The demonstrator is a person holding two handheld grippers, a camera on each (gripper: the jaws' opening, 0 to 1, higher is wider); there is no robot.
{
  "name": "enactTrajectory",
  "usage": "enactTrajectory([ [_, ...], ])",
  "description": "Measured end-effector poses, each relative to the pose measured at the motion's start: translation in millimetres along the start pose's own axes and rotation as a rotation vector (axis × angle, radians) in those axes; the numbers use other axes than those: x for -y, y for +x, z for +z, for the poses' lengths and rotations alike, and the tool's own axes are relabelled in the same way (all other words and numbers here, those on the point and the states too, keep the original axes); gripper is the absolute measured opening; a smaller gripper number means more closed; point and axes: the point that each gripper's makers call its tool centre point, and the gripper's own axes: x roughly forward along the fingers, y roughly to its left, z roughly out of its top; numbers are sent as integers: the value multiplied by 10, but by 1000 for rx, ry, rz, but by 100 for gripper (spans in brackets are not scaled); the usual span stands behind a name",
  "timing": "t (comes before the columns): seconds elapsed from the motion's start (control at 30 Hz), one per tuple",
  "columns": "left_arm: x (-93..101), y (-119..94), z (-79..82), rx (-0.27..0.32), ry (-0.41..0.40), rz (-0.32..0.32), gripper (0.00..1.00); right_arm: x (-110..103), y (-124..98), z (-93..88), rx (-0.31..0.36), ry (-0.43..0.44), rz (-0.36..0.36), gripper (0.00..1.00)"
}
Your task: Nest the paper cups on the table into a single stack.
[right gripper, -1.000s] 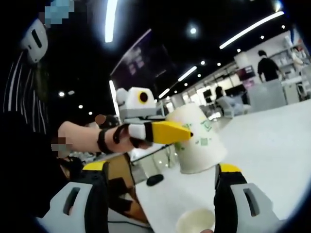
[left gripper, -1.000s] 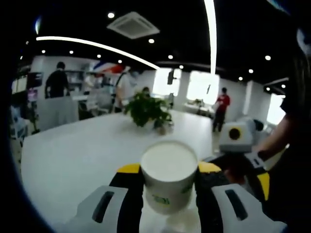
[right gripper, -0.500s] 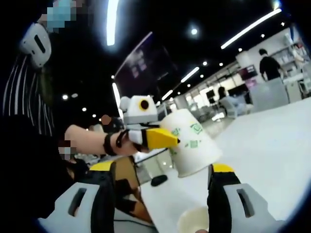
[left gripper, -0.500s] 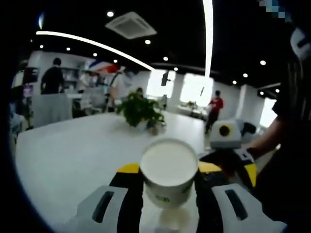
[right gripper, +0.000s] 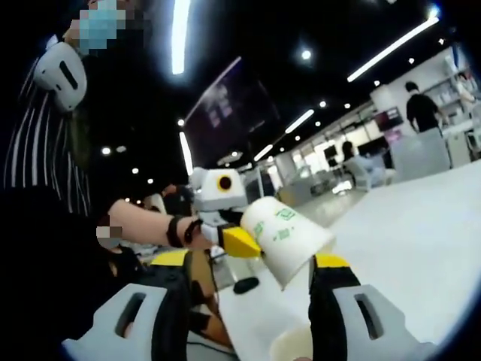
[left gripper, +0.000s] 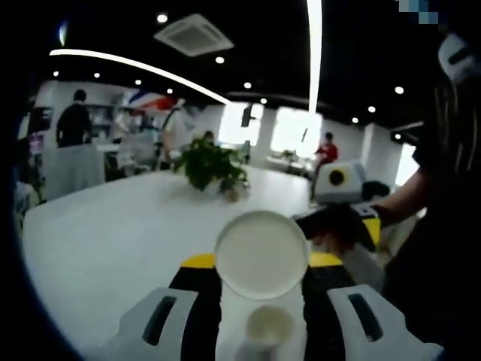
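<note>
The left gripper (left gripper: 260, 301), fingers clamped on a paper cup (left gripper: 261, 254), tilted it toward the lower cup (right gripper: 289, 347) between the right gripper's (right gripper: 248, 316) parted fingers for nesting

In my left gripper view, a paper cup (left gripper: 261, 254) sits between the jaws of my left gripper (left gripper: 255, 301), its mouth turned toward the camera. Below it, nearer the camera, a second cup (left gripper: 268, 325) stands on the table (left gripper: 113, 241). A potted plant (left gripper: 213, 167) stands farther back on the table, behind the held cup. My right gripper (left gripper: 340, 226) lies to the right of the held cup. In my right gripper view, the left gripper (right gripper: 240, 242) comes in from the left with the tilted cup (right gripper: 285, 239) in it, above the other cup's rim (right gripper: 289, 347) low between my jaws.
</note>
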Motion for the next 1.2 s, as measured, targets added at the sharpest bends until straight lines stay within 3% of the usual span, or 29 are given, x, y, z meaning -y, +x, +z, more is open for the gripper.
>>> enactTrajectory([
  [0.2, 16, -17, -68, -20, 16, -12, 39, 7, -9, 7, -11, 16, 19, 50],
  [0.37, 49, -29, -167, -44, 82, -18, 39, -7, -19, 37, -7, 18, 32, 43],
  [0.8, 196, -28, -256, -58, 99, -53, 35, -161, 7, 79, -2, 39, 134, 9],
  [1.1, 202, -65, -248, -49, 144, -46, 22, -243, 25, 69, -8, 74, 176, 0],
  [1.2, 198, -71, -245, -44, 147, -41, 22, -259, 30, 61, -12, 56, 179, 0],
])
